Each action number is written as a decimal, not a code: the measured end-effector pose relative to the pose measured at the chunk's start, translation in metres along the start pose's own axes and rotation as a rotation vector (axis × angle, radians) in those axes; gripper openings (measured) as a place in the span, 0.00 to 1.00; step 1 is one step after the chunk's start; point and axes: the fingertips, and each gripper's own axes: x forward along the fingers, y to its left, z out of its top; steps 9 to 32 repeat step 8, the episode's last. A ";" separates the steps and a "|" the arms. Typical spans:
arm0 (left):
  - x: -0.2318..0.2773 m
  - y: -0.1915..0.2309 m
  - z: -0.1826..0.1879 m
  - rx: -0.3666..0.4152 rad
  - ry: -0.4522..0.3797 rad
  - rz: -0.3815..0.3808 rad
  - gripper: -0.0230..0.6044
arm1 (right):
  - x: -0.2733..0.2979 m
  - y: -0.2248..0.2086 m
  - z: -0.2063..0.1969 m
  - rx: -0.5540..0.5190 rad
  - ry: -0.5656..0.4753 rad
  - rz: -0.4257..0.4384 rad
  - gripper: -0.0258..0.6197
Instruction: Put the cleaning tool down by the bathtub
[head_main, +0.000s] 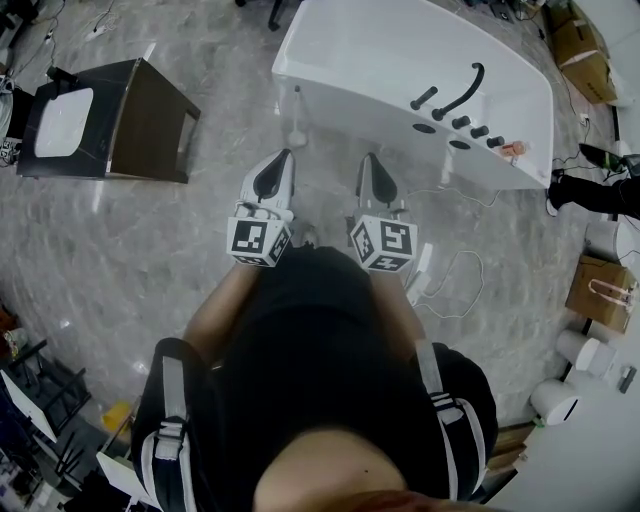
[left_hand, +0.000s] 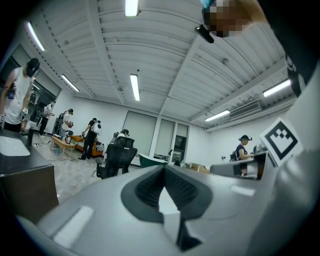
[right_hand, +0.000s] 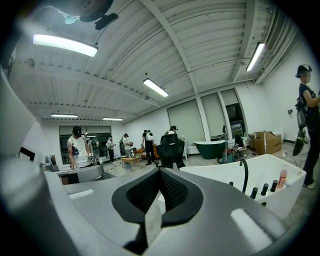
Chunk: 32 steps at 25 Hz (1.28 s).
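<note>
**Both pairs of fingers clenched on nothing; tool stands by the tub**

On the left gripper (left_hand: 164, 169) we see the fingers closed tip to tip. Their black ribbed pads (left_hand: 148, 189) meet in a point, with only a thin wedge of light beneath and nothing between them. The right gripper (right_hand: 160, 171) reads the same: fingers clenched and empty, the cross-hatched rubber set in smooth grey plastic shells. In the head view the two sit side by side, level, tips toward the tub, and their marker cubes (head_main: 260, 242) are pressed close to the person's dark shirt.

The cleaning tool (head_main: 297, 128) stands on the floor (head_main: 130, 260) just beside the near wall of the bathtub (head_main: 350, 110), apart from both grippers. We make out a thin upright stem on a wider pale base. It is too small for us to tell what kind of tool it is. Neither gripper view shows it, because the grey gripper bodies fill the lower half of each.

The tub is glossy white with a rounded rim, and its far edge is cut off at the top of the frame. On its ledge sit a curved black faucet (head_main: 462, 92), a row of black knobs (head_main: 475, 128) and a small pinkish bottle (head_main: 512, 150). The floor is polished grey marble pattern. To the left stands a dark cabinet (head_main: 150, 120) with a white basin (head_main: 65, 122).
</note>
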 end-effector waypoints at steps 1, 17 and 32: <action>0.000 -0.001 0.000 0.001 0.001 -0.002 0.05 | 0.000 -0.001 0.000 0.000 0.000 -0.001 0.04; 0.003 -0.005 -0.004 0.004 0.011 -0.009 0.05 | 0.000 -0.005 -0.001 -0.003 0.005 -0.005 0.04; 0.003 -0.005 -0.004 0.004 0.011 -0.009 0.05 | 0.000 -0.005 -0.001 -0.003 0.005 -0.005 0.04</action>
